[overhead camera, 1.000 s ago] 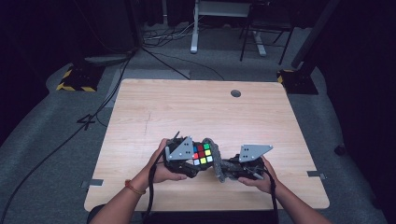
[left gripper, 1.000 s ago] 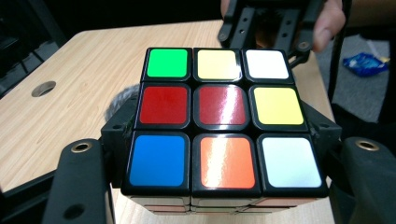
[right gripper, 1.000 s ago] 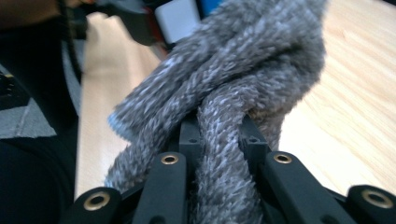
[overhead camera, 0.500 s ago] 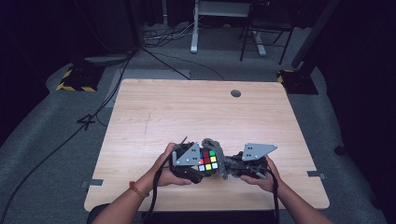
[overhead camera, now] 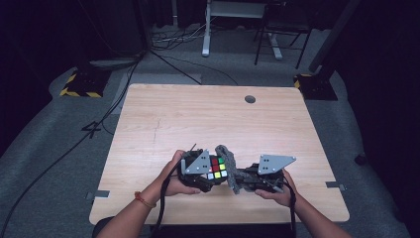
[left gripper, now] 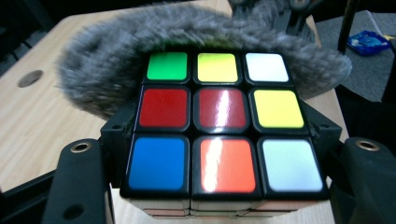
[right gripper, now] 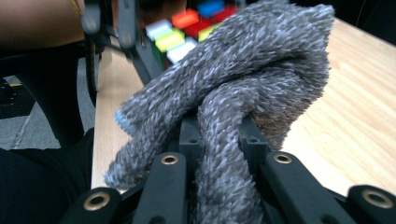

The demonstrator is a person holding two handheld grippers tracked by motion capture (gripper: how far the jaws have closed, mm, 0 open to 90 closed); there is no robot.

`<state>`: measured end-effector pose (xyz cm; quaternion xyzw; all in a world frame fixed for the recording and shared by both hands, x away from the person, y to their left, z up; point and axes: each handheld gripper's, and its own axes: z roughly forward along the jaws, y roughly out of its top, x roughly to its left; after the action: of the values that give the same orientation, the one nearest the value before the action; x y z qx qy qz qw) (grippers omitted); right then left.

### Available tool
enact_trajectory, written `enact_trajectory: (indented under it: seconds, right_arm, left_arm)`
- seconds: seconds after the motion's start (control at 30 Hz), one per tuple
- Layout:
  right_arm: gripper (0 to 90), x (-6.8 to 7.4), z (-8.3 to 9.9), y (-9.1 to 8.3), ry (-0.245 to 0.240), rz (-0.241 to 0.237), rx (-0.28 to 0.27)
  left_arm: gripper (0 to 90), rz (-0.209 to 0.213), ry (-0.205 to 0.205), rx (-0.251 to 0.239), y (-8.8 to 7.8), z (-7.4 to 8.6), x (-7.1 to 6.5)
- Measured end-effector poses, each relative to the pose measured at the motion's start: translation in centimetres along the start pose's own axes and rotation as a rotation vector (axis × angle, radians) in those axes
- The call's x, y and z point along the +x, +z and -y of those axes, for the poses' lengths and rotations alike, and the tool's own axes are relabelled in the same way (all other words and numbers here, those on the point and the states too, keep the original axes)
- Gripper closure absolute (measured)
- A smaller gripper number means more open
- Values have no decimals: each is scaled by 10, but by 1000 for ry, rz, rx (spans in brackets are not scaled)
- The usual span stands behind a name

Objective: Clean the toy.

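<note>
Between left claw jaws, cube, cloth behind

Scrambled Rubik's cube, held just above the near edge of a light wooden table, top face showing green, yellow, white, red, orange and blue stickers. Pressed against its far side, a bunched grey fuzzy cloth, folded over on itself.
</note>
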<state>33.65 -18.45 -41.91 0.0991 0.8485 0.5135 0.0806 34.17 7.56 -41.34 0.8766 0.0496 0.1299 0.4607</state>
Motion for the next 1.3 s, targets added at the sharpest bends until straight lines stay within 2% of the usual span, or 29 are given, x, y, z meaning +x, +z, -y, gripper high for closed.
enact_trajectory:
  seconds: [0.07,0.2,0.33,0.37,0.47,0.57,0.63,0.77,0.9,0.97,1.03,1.13,1.23,1.3]
  right_arm:
    - [770,-1,1,-1,6,1,-11]
    - [770,0,1,-2,0,-12,-36]
    - [769,5,-3,-1,-23,-27,-47]
    - [769,6,-4,0,-27,-25,-42]
    - [768,9,-6,3,-49,-5,-20]
    - [768,5,-5,2,-35,26,-6]
    - [768,0,-2,2,-34,51,16]
    - [769,-15,9,2,35,75,61]
    - [768,-21,16,7,76,45,84]
    - [768,-19,16,9,77,23,71]
    - [768,-17,13,8,75,-16,31]
    - [768,-14,12,5,68,-20,10]
    - [769,-14,10,-1,78,-26,-33]
    - [769,-13,8,-3,66,-24,-52]
  left_arm:
    - [328,6,-5,-5,1,0,0]
    - [326,13,7,18,6,1,-2]
    - [325,28,25,64,17,1,-7]
    - [326,36,29,85,22,1,-9]
    - [327,34,26,98,26,3,-9]
    - [329,34,11,78,22,2,-7]
    - [329,20,9,58,17,0,-6]
    - [330,3,-9,-7,2,-2,-1]
    - [330,-3,-19,-61,-9,-5,1]
    - [330,-1,-16,-69,-9,-5,0]
    - [329,1,-10,-66,-7,-5,-1]
    - [327,22,-17,-78,-7,-3,1]
    - [325,20,-17,-64,-7,-1,2]
    - [324,18,-3,-33,-4,-1,1]
